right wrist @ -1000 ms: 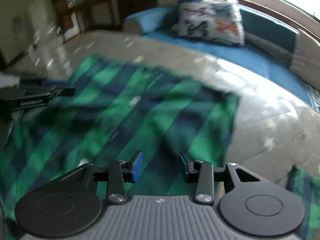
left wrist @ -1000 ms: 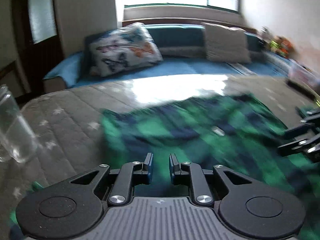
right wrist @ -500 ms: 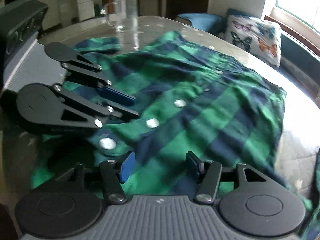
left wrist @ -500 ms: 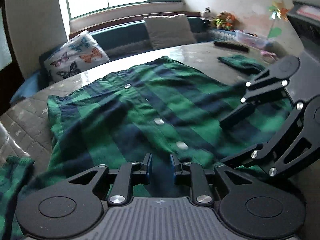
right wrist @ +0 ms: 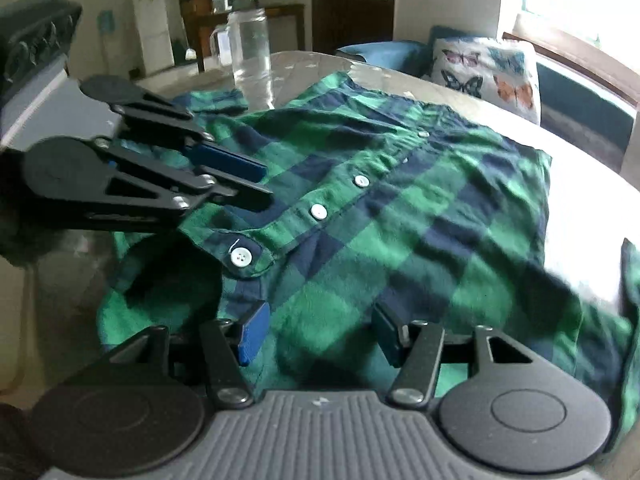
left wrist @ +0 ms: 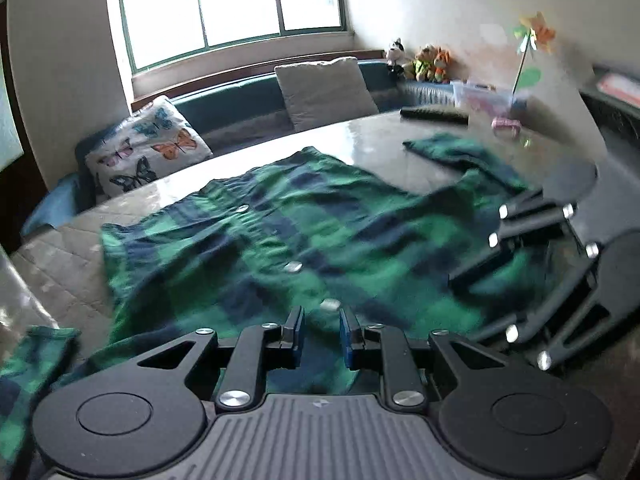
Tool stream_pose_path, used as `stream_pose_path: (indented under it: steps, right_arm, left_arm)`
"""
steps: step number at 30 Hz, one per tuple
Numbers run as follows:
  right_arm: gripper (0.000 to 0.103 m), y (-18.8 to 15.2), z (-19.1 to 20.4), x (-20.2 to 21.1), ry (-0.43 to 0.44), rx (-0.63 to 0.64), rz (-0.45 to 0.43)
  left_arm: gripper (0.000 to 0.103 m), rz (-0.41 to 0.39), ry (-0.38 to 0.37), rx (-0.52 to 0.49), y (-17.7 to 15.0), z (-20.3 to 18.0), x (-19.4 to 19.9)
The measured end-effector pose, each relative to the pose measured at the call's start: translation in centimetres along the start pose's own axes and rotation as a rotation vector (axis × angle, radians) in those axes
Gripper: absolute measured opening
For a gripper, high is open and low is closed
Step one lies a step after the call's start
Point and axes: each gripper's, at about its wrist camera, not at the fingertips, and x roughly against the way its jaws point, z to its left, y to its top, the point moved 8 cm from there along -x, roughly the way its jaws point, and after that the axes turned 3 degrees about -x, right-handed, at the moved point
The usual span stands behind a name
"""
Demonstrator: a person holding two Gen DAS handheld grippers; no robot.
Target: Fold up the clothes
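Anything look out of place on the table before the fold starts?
A glass jar stands beside the shirt, close by its sleeve, where folding might knock it. The shirt lies buttoned but rumpled. Nothing looks spilled or damaged.

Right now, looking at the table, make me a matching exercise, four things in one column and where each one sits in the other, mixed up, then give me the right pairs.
Things:
1. shirt
2. glass jug
3. butterfly cushion
4. soft toys

Places:
A. on the bench under the window
B. spread flat across the table, buttons up
C. on the ledge in the far corner by the wall
D. standing on the table beyond the shirt's sleeve

Pairs: 1-B, 2-D, 3-A, 4-C
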Motion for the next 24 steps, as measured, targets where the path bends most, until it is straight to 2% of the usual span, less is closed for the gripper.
stream_pose_path:
  steps: [3,9,12,17,21,24]
  right_arm:
    - [0.058,0.1,-1.8,1.3,-0.011,-0.078,-0.027]
    - [0.058,0.7,-10.2,4.0,-0.166,-0.239,-0.094]
    - [0.058,1.1,-14.6,3.6,-0.229,-0.314,-0.106]
    - [0.058,1.6,-20.2,1.3,-0.221,-0.478,-0.107]
    - [0.058,1.5,-22.2,0.8,-0.274,-0.523,-0.141]
    - [0.058,0.5,-23.5,1.4,-0.469,-0.458,-0.137]
  left_arm:
    - [0.021,0.021,-0.03,0.007,0.0,-0.9,-1.4]
    - [0.022,0.043,-0.035,-0.022,-1.2,-2.3,-2.2]
    - [0.022,0.045,-0.035,-0.011,-1.4,-2.3,-2.2]
    - [0.023,0.047,-0.033,-0.003,-1.5,-2.3,-2.1]
    - [0.023,0.047,-0.032,-0.001,-1.6,-2.3,-2.1]
    - [0.023,0.047,-0.032,0.002,-1.6,-2.3,-2.1]
